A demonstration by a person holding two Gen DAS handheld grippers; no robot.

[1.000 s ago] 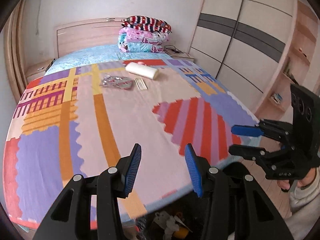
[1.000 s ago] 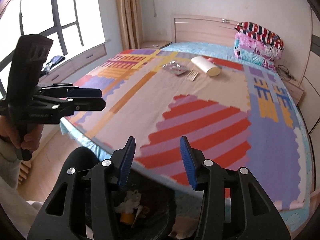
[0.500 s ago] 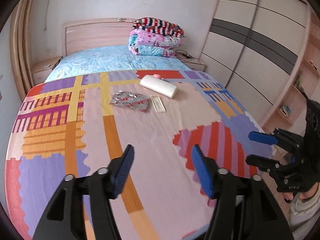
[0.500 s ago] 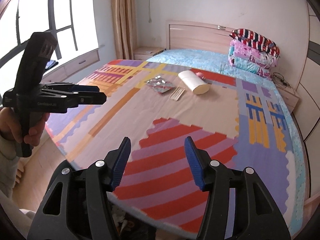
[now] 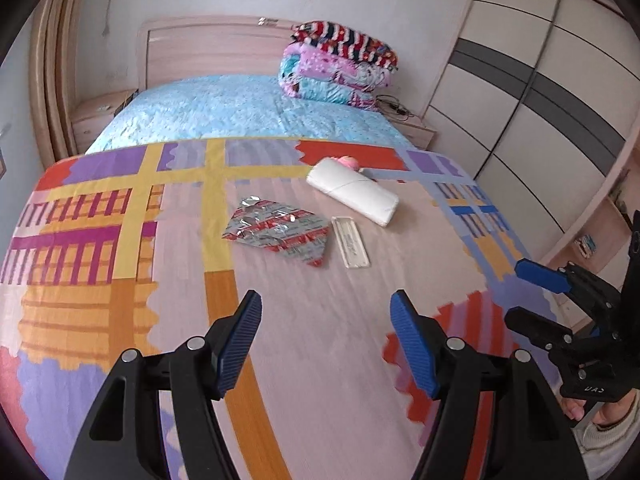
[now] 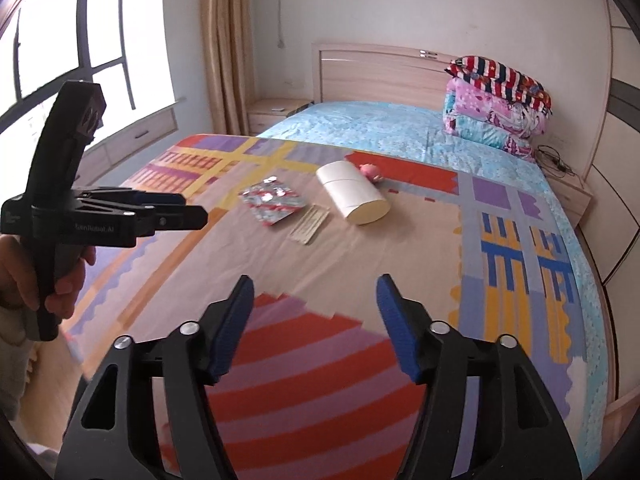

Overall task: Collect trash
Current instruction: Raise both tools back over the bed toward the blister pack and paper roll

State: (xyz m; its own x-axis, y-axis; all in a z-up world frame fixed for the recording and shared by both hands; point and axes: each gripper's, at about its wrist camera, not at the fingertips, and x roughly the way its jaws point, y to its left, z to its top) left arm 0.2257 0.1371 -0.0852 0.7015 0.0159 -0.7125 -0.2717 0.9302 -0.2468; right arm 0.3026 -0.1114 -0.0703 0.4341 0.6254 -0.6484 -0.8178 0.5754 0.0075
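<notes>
Foil wrapper (image 5: 280, 232) flat on bed (image 5: 328, 344), long axis seemingly crosswise; both grippers (image 5: 326, 340) (image 6: 314, 320) just widened, empty.

The bedspread (image 5: 320, 352) is matt woven cloth in patchwork print. On it, at twelve o'clock from the left gripper (image 5: 326, 344), lies a crinkled foil wrapper (image 5: 280, 234), shiny and metallic. Just beside it, at its three o'clock, a clear glossy plastic packet (image 5: 352, 242). The white roll (image 5: 354, 192) looks like soft matt paper. The headboard (image 5: 212, 52) is pale wood, smooth-grained. The gripper pads (image 5: 240, 344) are ribbed blue rubber on matt black plastic.
</notes>
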